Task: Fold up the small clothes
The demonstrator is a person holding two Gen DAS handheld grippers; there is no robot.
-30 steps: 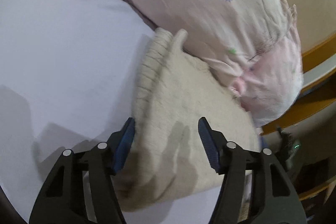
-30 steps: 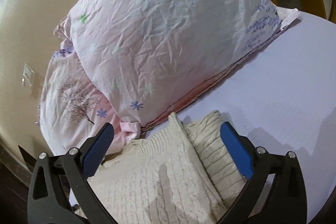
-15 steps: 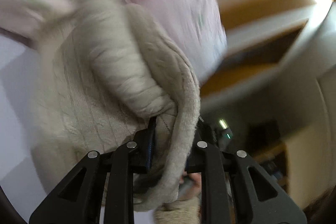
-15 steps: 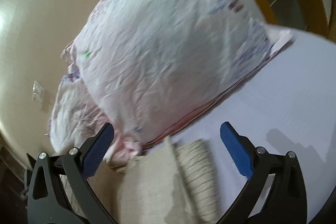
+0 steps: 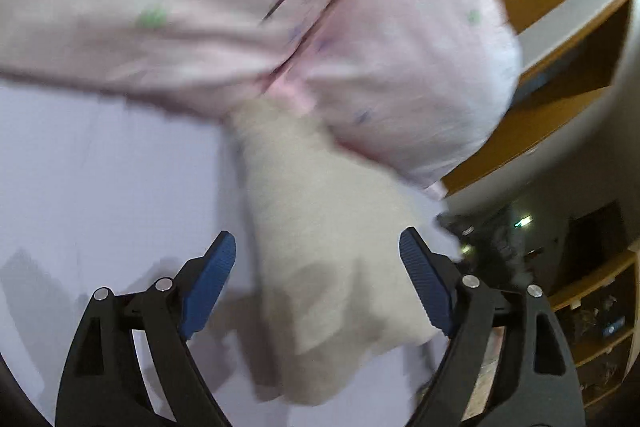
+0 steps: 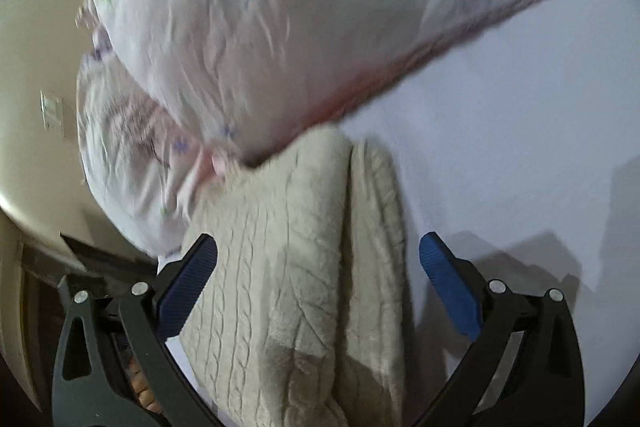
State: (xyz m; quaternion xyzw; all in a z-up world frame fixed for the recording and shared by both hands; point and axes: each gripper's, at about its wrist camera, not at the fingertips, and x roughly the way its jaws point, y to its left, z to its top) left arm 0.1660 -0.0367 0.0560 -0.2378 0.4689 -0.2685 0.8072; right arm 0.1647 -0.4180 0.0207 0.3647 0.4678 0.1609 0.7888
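A folded cream cable-knit sweater (image 5: 332,247) lies on the white bed sheet (image 5: 104,187), its far end against the pink pillows. It also shows in the right wrist view (image 6: 304,267), with a fold line running down its middle. My left gripper (image 5: 318,263) is open, its blue pads either side of the sweater's near end, holding nothing. My right gripper (image 6: 318,271) is open wide above the sweater and empty. Both views are blurred by motion.
Two pale pink flowered pillows (image 6: 280,11) are stacked at the head of the bed, also in the left wrist view (image 5: 360,27). A wooden headboard and shelf (image 5: 560,39) stand at the right. A cream wall with a switch plate (image 6: 50,113) is at the left.
My left gripper was shut on a lifted edge of the sweater half a second ago; now it is open and the sweater lies flat. My right gripper stayed open and shifted slightly.
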